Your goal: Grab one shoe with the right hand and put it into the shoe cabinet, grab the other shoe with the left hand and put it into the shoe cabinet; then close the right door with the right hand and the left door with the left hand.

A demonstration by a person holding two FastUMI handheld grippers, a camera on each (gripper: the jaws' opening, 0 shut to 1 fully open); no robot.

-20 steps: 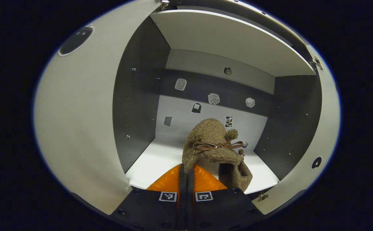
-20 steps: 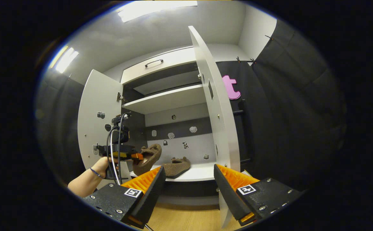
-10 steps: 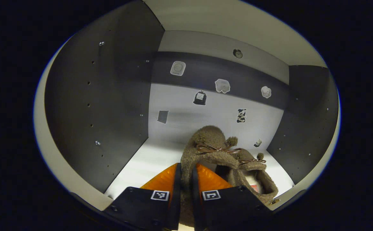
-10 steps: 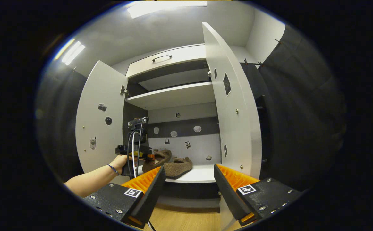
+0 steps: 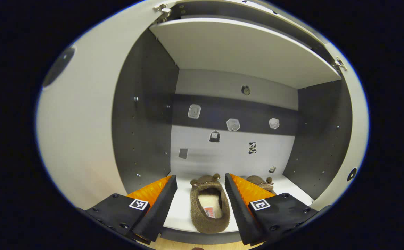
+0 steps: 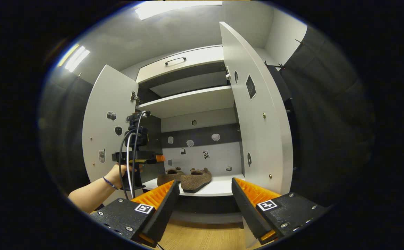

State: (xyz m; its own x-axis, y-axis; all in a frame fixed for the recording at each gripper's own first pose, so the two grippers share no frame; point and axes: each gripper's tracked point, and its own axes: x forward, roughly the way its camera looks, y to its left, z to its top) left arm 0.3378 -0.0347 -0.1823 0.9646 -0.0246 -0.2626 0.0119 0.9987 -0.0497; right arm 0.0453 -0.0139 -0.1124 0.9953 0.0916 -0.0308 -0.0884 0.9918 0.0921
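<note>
Both fuzzy brown slippers (image 5: 209, 208) (image 6: 195, 179) now rest on the white shoe cabinet's bottom shelf (image 5: 182, 211); left gripper (image 5: 200, 205) has released, jaws apart. Right gripper (image 6: 205, 205) gapes empty. Doors come next.

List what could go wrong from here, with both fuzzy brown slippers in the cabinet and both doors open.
1. The nearer fuzzy brown slipper has its heel at the front edge of the white bottom shelf; a closing door might catch it.
2. The open right gripper sits low beside the white right door; a hurried push could slam it.
</note>
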